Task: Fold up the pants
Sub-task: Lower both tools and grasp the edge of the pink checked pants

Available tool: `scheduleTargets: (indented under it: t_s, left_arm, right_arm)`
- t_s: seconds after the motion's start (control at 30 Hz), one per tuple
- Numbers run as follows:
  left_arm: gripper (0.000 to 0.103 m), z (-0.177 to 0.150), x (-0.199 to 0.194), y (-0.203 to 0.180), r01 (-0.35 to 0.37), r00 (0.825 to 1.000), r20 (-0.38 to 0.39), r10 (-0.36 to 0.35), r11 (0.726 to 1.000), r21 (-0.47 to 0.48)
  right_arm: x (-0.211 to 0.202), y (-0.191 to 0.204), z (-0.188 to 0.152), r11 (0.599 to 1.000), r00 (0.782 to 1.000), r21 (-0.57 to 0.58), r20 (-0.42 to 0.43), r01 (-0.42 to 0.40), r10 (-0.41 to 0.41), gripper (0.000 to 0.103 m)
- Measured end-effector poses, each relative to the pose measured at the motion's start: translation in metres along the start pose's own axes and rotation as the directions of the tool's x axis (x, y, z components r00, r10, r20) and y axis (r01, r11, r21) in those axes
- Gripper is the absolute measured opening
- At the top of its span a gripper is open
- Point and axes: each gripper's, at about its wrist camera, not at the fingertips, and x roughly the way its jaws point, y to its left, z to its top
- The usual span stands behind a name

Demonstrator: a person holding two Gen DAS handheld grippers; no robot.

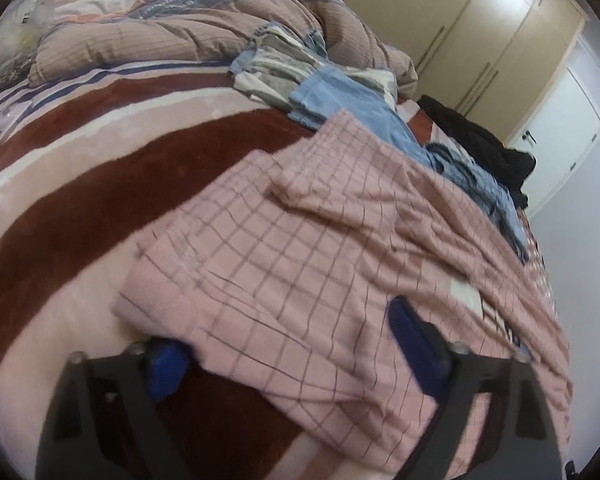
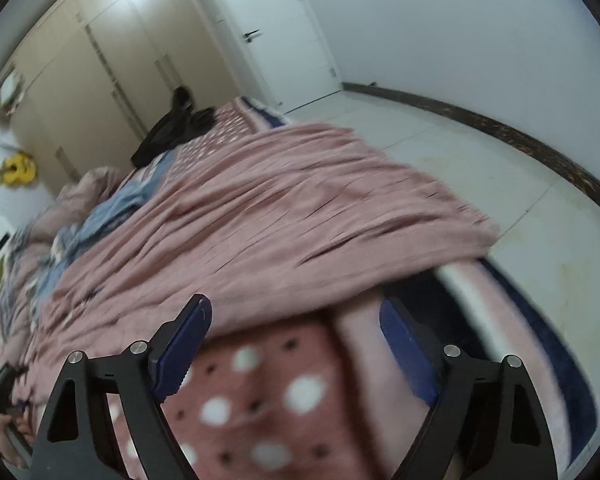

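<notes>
Pink checked pants (image 1: pixel 320 240) lie spread and wrinkled on the bed. In the left wrist view my left gripper (image 1: pixel 290 356) straddles their near corner with its jaws wide apart. Its left pad (image 1: pixel 166 372) sits by the cloth's edge, partly under it, and its right pad (image 1: pixel 414 344) rests on top. In the right wrist view the same pants (image 2: pixel 280 208) stretch away from my right gripper (image 2: pixel 296 308). That gripper stands open at their near hem, with only the dotted blanket (image 2: pixel 280 392) between its pads.
A brown and pink striped blanket (image 1: pixel 80 200) covers the bed. Behind the pants lie a pile of blue and grey clothes (image 1: pixel 340 100), a black garment (image 1: pixel 480 140) and a bunched quilt (image 1: pixel 160 32). The bed's edge drops to a tiled floor (image 2: pixel 460 160); a wardrobe (image 2: pixel 100 80) stands behind.
</notes>
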Motion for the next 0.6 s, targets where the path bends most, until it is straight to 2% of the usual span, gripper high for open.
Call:
scheduleTargets:
  t_s: [0.07,0.13,0.17,0.2,0.23,0.3,0.4,0.47,0.57,0.6]
  left_arm:
    - [0.060,0.006,0.004,0.000,0.003,1.000,-0.011,-0.003,1.000,-0.011]
    - [0.052,0.009,0.007,-0.001,0.006,1.000,-0.023,-0.007,1.000,-0.011]
    - [0.044,0.010,0.008,-0.002,0.007,1.000,-0.026,-0.007,1.000,-0.009]
    - [0.033,0.011,0.009,-0.003,0.009,1.000,-0.029,-0.010,1.000,-0.004]
    - [0.030,0.012,0.008,-0.006,0.016,0.999,-0.032,-0.016,1.000,0.002]
    - [0.016,0.014,0.004,-0.009,0.025,0.999,-0.024,-0.025,1.000,0.018]
    - [0.005,0.019,-0.007,-0.014,0.020,1.000,0.014,-0.021,0.998,0.053]
    - [0.005,0.025,-0.019,-0.014,0.009,0.998,0.060,-0.013,0.998,0.057]
    - [0.005,0.035,-0.026,-0.011,0.044,0.997,0.066,-0.046,0.998,0.039]
    - [0.005,0.039,-0.030,-0.012,0.041,0.996,0.073,-0.045,0.998,0.052]
  right_arm:
    - [0.001,-0.012,0.010,0.998,0.999,0.030,0.011,0.047,-0.047,0.083]
    - [0.006,-0.021,0.017,0.998,0.999,0.059,0.007,0.032,-0.033,0.083]
    - [0.009,-0.023,0.020,0.997,0.999,0.057,-0.001,0.045,-0.045,0.082]
    - [0.011,-0.025,0.024,0.996,0.997,0.051,-0.005,0.073,-0.073,0.079]
    - [0.014,-0.025,0.028,0.994,0.995,0.051,-0.006,0.098,-0.098,0.077]
    - [0.017,-0.029,0.034,0.991,0.993,0.067,-0.009,0.120,-0.119,0.072]
    - [0.018,-0.036,0.041,0.984,0.988,0.083,0.001,0.156,-0.156,0.059]
    - [0.014,-0.040,0.044,0.976,0.980,0.093,0.017,0.195,-0.198,0.048]
    - [0.013,-0.044,0.046,0.975,0.976,0.074,0.033,0.211,-0.214,0.037]
    - [0.014,-0.046,0.046,0.975,0.977,0.072,0.031,0.208,-0.211,0.029]
